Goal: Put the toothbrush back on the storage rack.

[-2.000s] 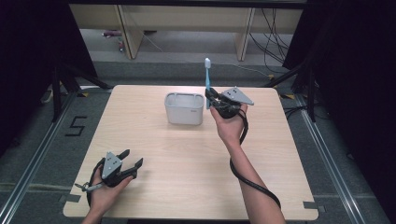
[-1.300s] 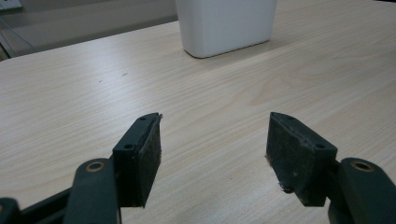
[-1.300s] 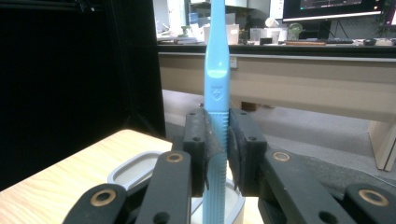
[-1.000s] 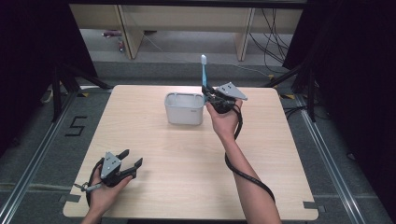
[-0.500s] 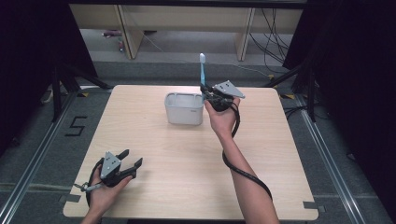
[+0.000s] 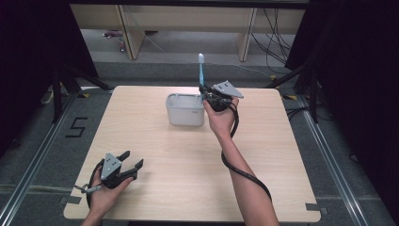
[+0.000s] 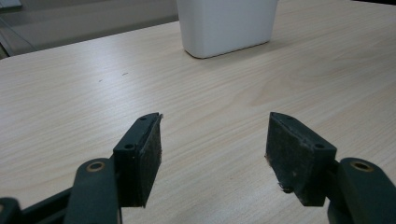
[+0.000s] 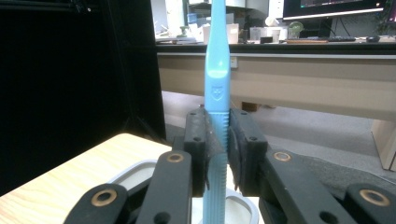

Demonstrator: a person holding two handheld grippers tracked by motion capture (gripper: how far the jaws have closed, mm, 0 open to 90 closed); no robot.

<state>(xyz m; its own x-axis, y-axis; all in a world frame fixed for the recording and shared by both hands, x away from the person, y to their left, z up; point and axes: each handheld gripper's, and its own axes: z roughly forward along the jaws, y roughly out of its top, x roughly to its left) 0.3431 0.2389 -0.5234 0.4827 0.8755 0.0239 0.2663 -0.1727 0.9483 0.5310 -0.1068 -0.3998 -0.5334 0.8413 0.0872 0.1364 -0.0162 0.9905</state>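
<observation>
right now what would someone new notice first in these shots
The blue toothbrush stands upright, clamped in the right gripper just above the right rim of the white container at the far middle of the wooden table. At the near left corner, the left gripper rests in the person's hand, jaws wide open and holding nothing.

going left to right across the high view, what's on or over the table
left gripper with its fingers open, near the front left corner → white bin → blue toothbrush held upright in the right gripper, by the bin's right edge
</observation>
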